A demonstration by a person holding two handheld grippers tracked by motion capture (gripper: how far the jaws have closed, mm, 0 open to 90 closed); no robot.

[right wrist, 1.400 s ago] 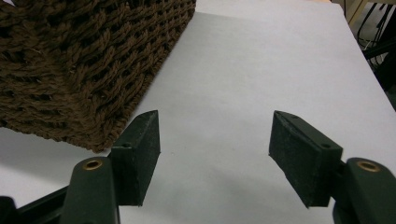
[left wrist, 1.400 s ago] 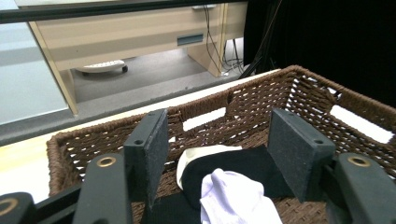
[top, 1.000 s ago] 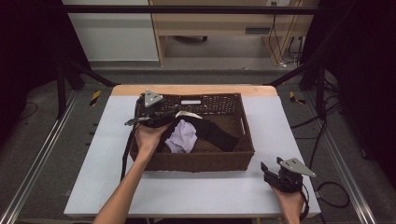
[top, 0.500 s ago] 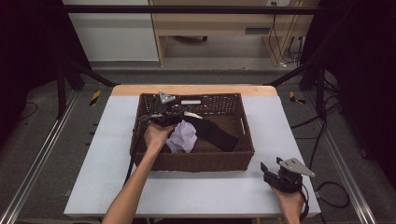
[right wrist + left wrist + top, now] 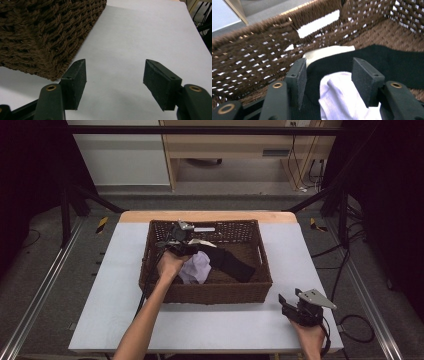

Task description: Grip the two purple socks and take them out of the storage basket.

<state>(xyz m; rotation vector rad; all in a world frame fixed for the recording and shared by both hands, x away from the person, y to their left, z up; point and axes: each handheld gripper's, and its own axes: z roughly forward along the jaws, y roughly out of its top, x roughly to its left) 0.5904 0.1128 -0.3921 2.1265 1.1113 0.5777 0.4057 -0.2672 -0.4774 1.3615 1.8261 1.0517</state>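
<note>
Left gripper (image 5: 327, 75) reaching into basket (image 5: 250, 292) toward twelve o'clock, jaws apart astride white cloth (image 5: 339, 100) over black cloth (image 5: 392, 62). Right gripper (image 5: 115, 80) at five o'clock on desk (image 5: 140, 30), jaws apart, unobstructed.

Brown weave, black and white cloth.
Dark brown wicker basket (image 5: 210, 292); black sock (image 5: 231, 263), white cloth (image 5: 196, 269), cream cloth (image 5: 325, 52) inside; pale grey counter (image 5: 215, 325); black jaws.

Left gripper (image 5: 176, 240) reaching forward on an outstretched forearm (image 5: 145, 320), jaws apart (wide gap between pads); right gripper (image 5: 300, 309) held low, jaws equally spread.
</note>
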